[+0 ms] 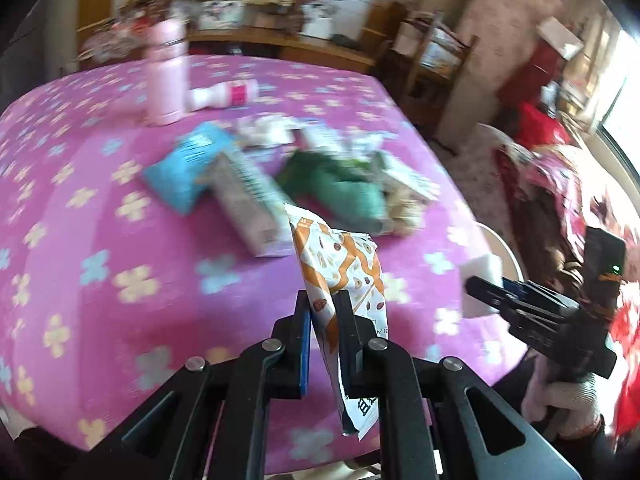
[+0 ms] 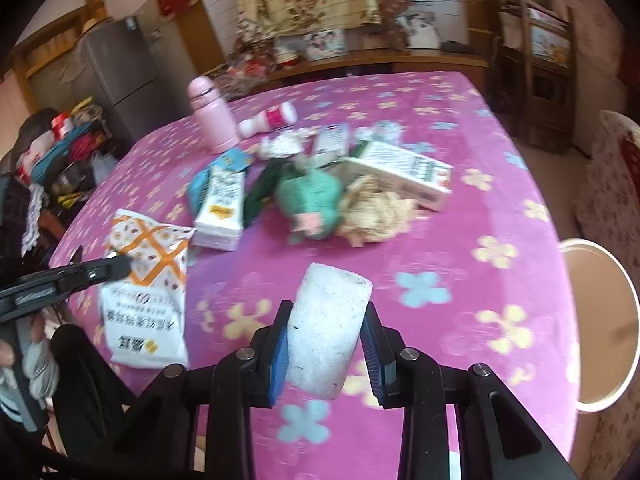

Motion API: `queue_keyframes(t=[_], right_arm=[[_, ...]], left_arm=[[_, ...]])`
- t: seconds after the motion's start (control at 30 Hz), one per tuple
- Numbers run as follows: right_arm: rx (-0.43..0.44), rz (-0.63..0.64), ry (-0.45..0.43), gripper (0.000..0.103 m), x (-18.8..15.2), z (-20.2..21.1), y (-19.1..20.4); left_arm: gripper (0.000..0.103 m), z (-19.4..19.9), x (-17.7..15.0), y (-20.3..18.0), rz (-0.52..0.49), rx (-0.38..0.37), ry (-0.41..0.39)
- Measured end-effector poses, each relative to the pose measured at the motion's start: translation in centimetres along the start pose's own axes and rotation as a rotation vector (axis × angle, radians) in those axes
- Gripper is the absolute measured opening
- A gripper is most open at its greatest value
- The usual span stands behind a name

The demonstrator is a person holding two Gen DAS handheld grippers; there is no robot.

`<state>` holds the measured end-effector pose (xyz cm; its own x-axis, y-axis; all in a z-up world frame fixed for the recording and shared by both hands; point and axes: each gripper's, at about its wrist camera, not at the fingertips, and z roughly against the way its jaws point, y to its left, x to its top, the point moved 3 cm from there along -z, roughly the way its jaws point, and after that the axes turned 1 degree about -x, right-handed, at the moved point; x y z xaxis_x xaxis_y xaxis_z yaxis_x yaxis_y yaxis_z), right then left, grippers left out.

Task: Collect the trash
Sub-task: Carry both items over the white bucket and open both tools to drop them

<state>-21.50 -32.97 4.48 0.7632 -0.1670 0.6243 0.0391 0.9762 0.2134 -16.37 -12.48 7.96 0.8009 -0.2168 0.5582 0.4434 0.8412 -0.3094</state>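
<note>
My left gripper (image 1: 323, 304) is shut on an orange-and-white snack wrapper (image 1: 340, 264) and holds it above the pink flowered tablecloth (image 1: 100, 240). The wrapper also shows in the right wrist view (image 2: 146, 280) at the left, with the left gripper (image 2: 116, 266) clamped on it. My right gripper (image 2: 326, 320) is shut on a white foam block (image 2: 326, 320); it shows in the left wrist view (image 1: 480, 288) at the table's right edge. A trash pile lies mid-table: white cartons (image 2: 222, 208), a green crumpled bag (image 2: 310, 200), tan crumpled paper (image 2: 376, 212), a blue packet (image 1: 188, 172).
A pink flask (image 2: 212, 116) stands at the far side with a small pink-and-white bottle (image 2: 268, 120) lying beside it. A white round bin (image 2: 600, 320) sits off the table's right edge. A wooden chair (image 2: 536, 80) and shelves stand behind the table.
</note>
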Motion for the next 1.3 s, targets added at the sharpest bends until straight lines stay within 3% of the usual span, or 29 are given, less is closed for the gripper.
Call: queue_keyframes(t=[0.47,0.77,0.87,0.9,0.93,0.97,1.03,1.07,1.3], right_arm=[[-0.243,-0.221,-0.034,0.035,-0.2,3.7,-16.1],[-0.359,-0.358,0.011,0.035,-1.6,3.3,-25.0],[-0.365,-0.412,0.003,0.038,-2.2,3.2,-26.8],[-0.365,-0.426,0.000,0.044,-2.5,3.3,-27.3],[-0.364,-0.442,-0.007,0.055,-2.6,3.3,-27.8],[-0.369,-0.454,-0.020,0.056,-2.7,3.4,-28.2],[-0.388,-0.459,-0.045,0.066,-2.8,3.7,-28.6],[-0.399,-0.462,-0.057,0.069,-2.9,4.0,-28.8],[-0.366,-0.496,-0.066,0.071,-3.1,3.7,-28.8]], left_arm=[[0.012,-9.0,3.9,-17.3,-0.191,-0.174,0.050],[0.012,-15.9,5.5,-23.6,-0.182,-0.226,0.104],[0.012,-17.5,5.9,-25.2,-0.183,-0.232,0.097],[0.012,-17.9,6.1,-25.4,-0.181,-0.229,0.094],[0.016,-18.2,6.2,-25.7,-0.179,-0.228,0.086],[0.020,-18.4,6.3,-25.9,-0.179,-0.233,0.080],[0.056,-18.7,6.2,-26.2,-0.178,-0.264,0.086],[0.062,-18.8,6.1,-26.2,-0.174,-0.267,0.085],[0.063,-18.0,5.4,-25.3,-0.214,-0.197,0.062]])
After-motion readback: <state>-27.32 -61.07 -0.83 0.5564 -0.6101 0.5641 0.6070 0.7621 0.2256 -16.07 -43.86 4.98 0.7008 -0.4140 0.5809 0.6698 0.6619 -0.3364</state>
